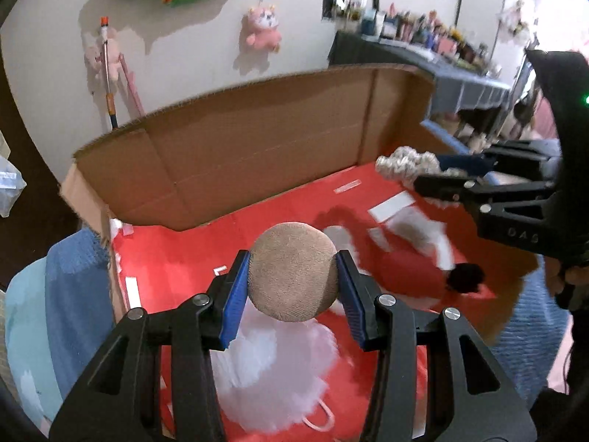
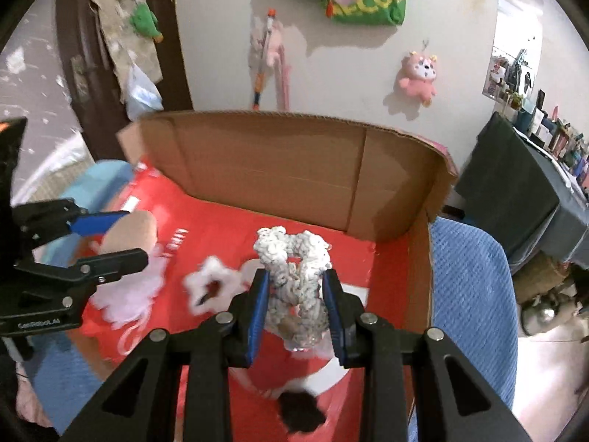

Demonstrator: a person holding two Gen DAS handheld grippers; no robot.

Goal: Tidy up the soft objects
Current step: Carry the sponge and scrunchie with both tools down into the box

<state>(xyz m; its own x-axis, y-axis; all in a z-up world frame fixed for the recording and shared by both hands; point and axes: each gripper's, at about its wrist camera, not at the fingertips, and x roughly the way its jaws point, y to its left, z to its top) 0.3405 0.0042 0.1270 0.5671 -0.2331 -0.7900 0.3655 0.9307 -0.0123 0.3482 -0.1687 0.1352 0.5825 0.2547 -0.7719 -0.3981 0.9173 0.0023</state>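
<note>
- Left wrist view: the left hand-held gripper (image 1: 293, 283) sits at lower centre, its blue pads pinching a tan plush ball (image 1: 293, 272) from both sides.
- Under the ball, a white fluffy item (image 1: 272, 375) lies on the red floor of the cardboard box (image 1: 235, 154), whose brown wall crosses the middle of the frame.
- At the right edge, the right hand-held gripper (image 1: 434, 180) holds a white curly scrunchie (image 1: 408, 162) above the box.
- A dark pompom (image 1: 465, 276) lies on the red floor at right; a pink plush toy (image 1: 263, 29) hangs on the wall at the top.
- Right wrist view: the right gripper (image 2: 296, 287) at lower centre has its pads pressed onto the scrunchie (image 2: 294, 258), which stands up between them.
- At the left edge, the left gripper (image 2: 110, 239) grips the tan ball (image 2: 129, 232).
- A white fuzzy ring (image 2: 210, 287) lies blurred on the red floor left of centre; a blue blanket (image 2: 471, 294) lies to the right, outside the box (image 2: 294, 169).
</note>
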